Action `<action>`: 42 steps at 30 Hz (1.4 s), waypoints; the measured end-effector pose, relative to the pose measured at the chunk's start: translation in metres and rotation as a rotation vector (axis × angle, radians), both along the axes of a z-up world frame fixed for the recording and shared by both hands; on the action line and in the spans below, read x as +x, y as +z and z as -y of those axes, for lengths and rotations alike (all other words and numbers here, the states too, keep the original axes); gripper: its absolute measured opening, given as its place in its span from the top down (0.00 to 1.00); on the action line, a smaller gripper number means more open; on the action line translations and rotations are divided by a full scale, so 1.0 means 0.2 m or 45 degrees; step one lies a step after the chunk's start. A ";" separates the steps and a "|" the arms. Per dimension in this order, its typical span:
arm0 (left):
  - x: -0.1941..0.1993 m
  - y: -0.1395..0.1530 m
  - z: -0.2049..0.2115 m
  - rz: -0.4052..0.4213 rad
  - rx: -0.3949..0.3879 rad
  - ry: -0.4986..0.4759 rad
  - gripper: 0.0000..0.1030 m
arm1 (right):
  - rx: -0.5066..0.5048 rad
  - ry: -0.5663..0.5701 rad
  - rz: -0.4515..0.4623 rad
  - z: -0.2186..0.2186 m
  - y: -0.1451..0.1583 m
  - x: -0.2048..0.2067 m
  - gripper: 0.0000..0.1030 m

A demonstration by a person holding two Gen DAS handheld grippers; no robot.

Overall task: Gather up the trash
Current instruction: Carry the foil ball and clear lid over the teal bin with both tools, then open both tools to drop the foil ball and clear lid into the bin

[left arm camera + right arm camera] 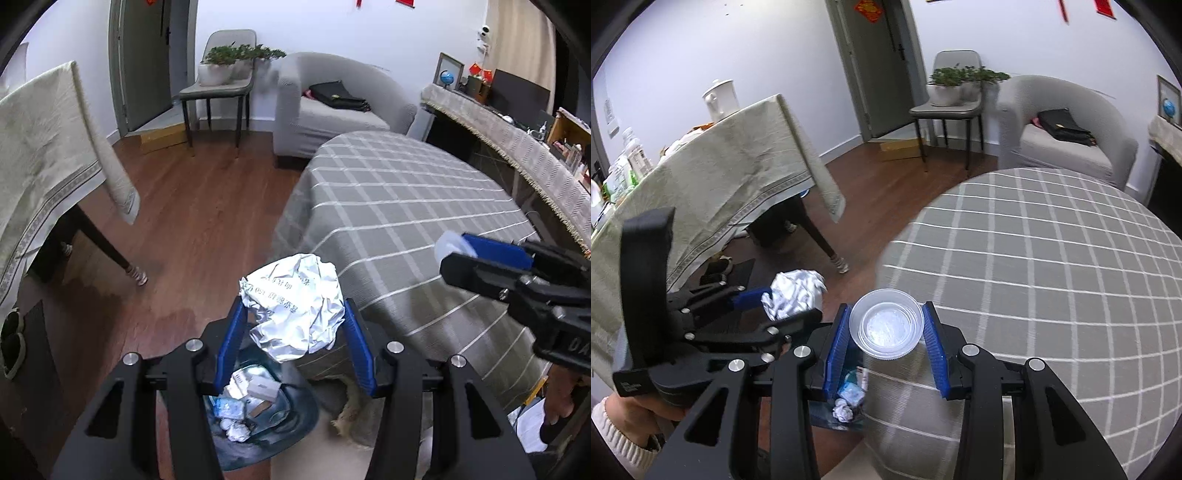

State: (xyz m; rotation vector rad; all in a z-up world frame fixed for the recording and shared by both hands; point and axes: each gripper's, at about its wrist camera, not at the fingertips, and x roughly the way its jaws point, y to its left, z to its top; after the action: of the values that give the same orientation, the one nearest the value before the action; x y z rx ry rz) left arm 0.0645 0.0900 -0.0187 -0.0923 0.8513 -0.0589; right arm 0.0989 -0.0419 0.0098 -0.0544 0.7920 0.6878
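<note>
wrapper (295, 302): crinkled shiny foil | cup (885, 324): translucent plastic | floor (184, 192): glossy wood

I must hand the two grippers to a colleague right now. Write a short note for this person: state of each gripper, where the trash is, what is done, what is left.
Left gripper: shut on the crumpled foil, held above the bin.
Right gripper: shut on the plastic cup, over the edge of the checked table, beside the bin.
Done: the bin already holds paper balls and small packets; no trash shows on the visible part of the checked table.
Left: release the foil into the bin, then bring the cup over it and release. Probably check the rest of the room afterwards.
</note>
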 end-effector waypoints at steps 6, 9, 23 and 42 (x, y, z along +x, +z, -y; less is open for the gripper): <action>-0.04 -0.11 -0.13 -0.082 0.011 0.024 0.47 | -0.022 0.060 -0.016 -0.17 -0.04 -0.01 0.61; -0.06 -0.20 -0.18 -0.144 0.003 0.027 0.47 | -0.042 0.085 -0.030 -0.24 -0.07 0.00 0.61; -0.11 -0.52 -0.39 -0.363 0.012 0.084 0.45 | -0.118 0.176 -0.121 -0.50 -0.25 0.01 0.61; -0.18 -0.49 -0.58 -0.310 -0.030 0.133 0.54 | -0.223 0.232 -0.197 -0.75 -0.45 0.01 0.61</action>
State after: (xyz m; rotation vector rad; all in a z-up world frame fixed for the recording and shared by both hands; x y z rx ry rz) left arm 0.0293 0.2061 -0.1173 -0.1683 1.0879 0.0411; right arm 0.1016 0.1071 -0.0808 -0.2370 1.0037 0.8000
